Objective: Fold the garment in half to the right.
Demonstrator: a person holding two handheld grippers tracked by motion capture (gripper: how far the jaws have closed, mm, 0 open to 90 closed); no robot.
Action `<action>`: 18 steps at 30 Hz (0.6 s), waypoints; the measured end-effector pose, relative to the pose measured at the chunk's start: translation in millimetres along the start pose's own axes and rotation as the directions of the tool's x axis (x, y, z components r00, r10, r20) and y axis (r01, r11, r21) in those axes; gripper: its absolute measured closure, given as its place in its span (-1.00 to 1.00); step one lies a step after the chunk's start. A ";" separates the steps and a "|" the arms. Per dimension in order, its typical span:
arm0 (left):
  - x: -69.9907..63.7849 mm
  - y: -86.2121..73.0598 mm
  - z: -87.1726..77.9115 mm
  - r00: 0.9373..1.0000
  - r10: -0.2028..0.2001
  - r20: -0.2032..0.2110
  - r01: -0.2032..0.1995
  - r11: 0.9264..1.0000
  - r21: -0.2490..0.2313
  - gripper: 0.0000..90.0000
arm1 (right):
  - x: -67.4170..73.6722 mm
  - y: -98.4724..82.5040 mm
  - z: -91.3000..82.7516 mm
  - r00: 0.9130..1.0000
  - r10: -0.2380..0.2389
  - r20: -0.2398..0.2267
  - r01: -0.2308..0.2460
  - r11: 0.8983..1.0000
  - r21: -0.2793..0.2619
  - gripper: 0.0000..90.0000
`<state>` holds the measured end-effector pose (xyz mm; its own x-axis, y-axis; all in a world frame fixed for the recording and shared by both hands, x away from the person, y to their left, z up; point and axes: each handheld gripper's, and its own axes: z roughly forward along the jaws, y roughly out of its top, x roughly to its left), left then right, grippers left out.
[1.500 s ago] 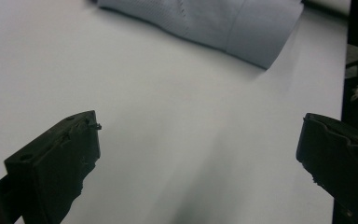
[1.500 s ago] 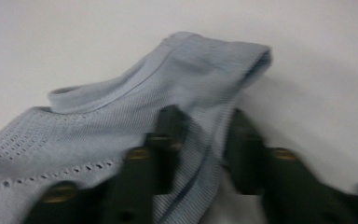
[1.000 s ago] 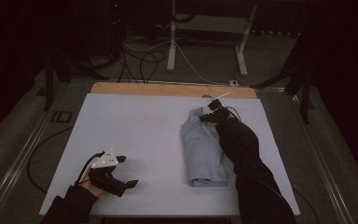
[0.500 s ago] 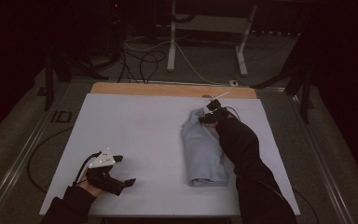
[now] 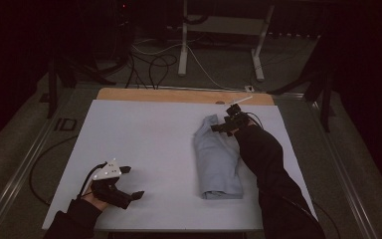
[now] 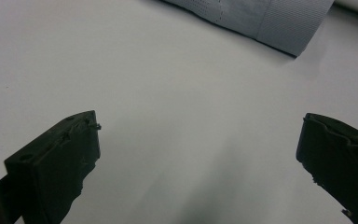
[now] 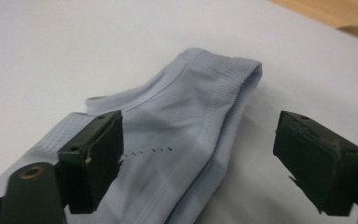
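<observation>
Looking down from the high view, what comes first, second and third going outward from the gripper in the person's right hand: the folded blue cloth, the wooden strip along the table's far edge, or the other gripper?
From the right gripper:
1. Folded blue cloth, right beside it, at the cloth's far end.
2. Wooden strip, just beyond, along the table's far edge.
3. Left gripper, far across at the near left corner.

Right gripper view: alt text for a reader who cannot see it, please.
A folded light-blue garment lies on a white table. The right gripper is over it, jaws just opened wide, gripping nothing.
</observation>
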<state>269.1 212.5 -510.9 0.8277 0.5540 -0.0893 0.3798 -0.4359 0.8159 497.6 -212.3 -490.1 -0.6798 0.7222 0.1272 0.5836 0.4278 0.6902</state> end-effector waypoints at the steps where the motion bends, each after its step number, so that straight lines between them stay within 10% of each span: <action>1: 0.0 0.0 -0.2 1.000 0.002 0.000 -0.002 1.000 -0.002 -0.98 | 1.0 -0.1 -2.7 1.000 -0.010 -0.002 0.010 1.000 -0.003 -0.68; 18: -0.1 0.8 -2.4 1.000 0.010 0.005 -0.010 1.000 -0.005 -0.98 | 46.0 -16.0 -53.0 0.992 -0.097 -0.079 0.088 0.991 -0.104 -0.67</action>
<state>268.3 213.8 -508.9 0.8333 0.5463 -0.0840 0.3694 -0.4376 0.8198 433.5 -214.8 -457.6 -0.7660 0.6323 0.1158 0.4719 0.4308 0.7692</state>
